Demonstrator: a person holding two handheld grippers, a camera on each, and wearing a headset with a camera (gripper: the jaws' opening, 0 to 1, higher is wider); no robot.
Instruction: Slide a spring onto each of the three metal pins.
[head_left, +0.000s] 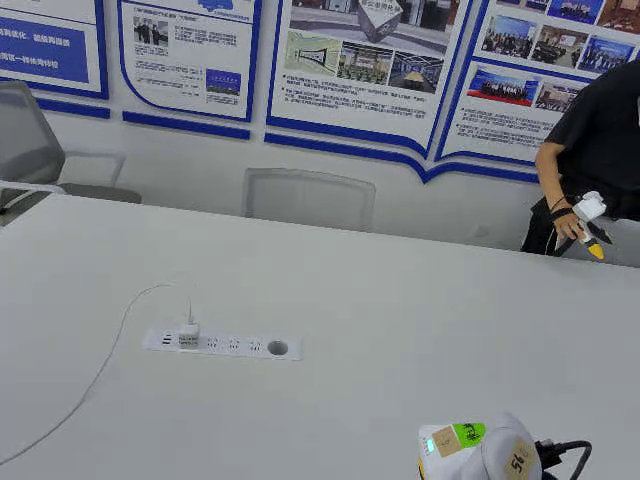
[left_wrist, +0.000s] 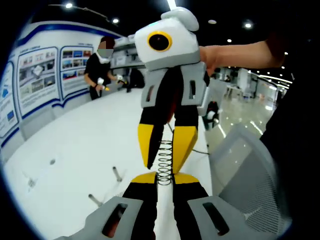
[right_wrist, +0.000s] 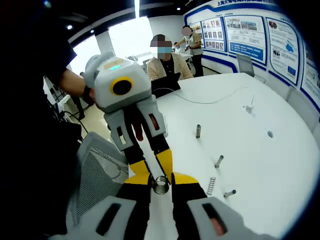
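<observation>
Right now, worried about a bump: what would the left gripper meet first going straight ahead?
The spring between its jaws, then, probably just beyond, the right gripper facing it.

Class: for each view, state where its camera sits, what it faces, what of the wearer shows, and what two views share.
Head view: on the headset, facing the table and power strip; a hand-held gripper's top shows at bottom.
Left gripper view: on the left hand-held gripper, facing the right hand-held gripper and the person's forearm.
Right gripper view: on the right one, facing the left one and the person's hand.
Shared: both gripper views show the spring held between them.
</observation>
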